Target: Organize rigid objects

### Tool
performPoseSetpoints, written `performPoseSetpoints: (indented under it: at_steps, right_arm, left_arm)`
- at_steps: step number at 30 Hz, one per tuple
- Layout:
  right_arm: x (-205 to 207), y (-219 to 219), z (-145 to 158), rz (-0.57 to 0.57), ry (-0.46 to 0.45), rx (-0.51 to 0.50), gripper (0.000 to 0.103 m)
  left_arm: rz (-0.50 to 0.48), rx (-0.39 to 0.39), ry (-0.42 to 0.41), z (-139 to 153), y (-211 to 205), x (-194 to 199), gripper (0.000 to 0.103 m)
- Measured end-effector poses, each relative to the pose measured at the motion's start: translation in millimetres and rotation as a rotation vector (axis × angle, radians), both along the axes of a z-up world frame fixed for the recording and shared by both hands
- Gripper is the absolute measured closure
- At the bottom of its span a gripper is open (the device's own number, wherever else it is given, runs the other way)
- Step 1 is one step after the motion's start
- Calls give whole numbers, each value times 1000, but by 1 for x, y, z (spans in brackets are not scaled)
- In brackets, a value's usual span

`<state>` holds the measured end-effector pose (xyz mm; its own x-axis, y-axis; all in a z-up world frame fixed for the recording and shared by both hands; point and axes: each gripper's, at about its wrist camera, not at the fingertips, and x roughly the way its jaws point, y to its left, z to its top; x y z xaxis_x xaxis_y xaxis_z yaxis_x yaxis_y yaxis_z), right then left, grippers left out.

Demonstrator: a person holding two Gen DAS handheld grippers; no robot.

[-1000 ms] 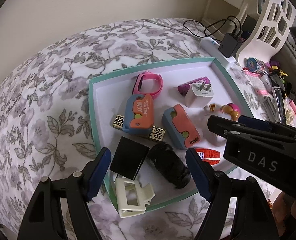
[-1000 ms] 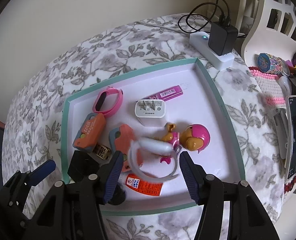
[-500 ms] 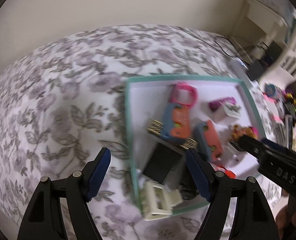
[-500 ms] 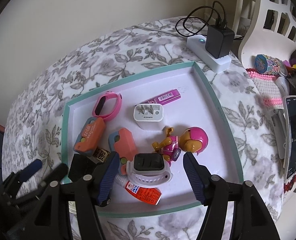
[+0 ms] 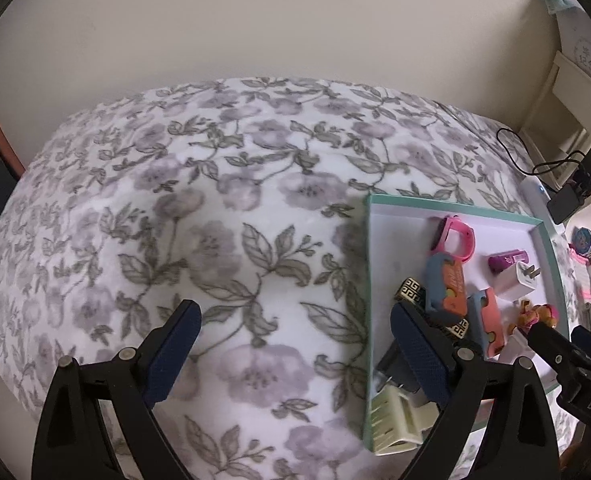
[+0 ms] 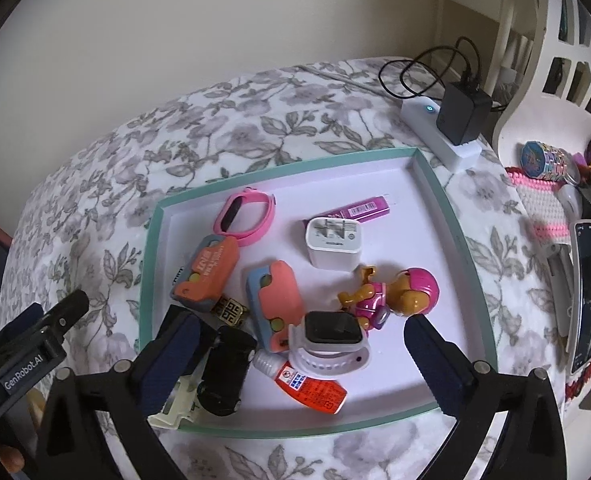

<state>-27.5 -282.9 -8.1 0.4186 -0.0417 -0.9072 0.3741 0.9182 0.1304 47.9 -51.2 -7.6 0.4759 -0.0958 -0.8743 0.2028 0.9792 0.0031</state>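
Observation:
A teal-rimmed white tray (image 6: 287,164) lies on the floral bedspread (image 5: 215,220). In it are a pink band (image 6: 247,212), a white plug (image 6: 333,244), a purple tube (image 6: 359,208), two orange-and-blue cases (image 6: 207,272), a pup figure (image 6: 395,296), a red-and-white tube (image 6: 311,386), a black item (image 6: 227,368) and a cream clip (image 6: 175,404). A white smartwatch (image 6: 331,336) rests on the tray floor between the jaws of my right gripper (image 6: 299,322), which are opening and clear of it. My left gripper (image 5: 295,314) hangs over bare bedspread left of the tray (image 5: 455,204), its jaws opening and empty.
A white power strip with a black charger (image 6: 455,120) lies behind the tray's far right corner. At the right are a phone (image 6: 585,292), a pink knitted piece and small clutter, and a white cut-out furniture piece (image 6: 555,60). A plain wall stands behind the bed.
The right gripper opened wide and let go of the white watch, which now lies in the tray. The left gripper swung left off the tray to over the bedspread and opened wider.

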Motion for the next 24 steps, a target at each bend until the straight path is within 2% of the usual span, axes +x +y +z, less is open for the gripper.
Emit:
performPoseSetpoints:
  at_steps: [12,15,20,24]
  right_arm:
    - [-7,19,9,36,-24,-25,0]
    - [-10,22,12,39,-33,-28,0]
    - [-14,28,17,54,-41,-42,0]
    - [-17,32,21,61,-53,-48,0]
  left_arm:
    - [-30,-49,-7,14,8,-16,7]
    - [-22,-54,-29,21,11,-21,7]
    - [-10,4,-72,31,13,-30,7]
    - [-11,18,-77,35,15,-34,7]
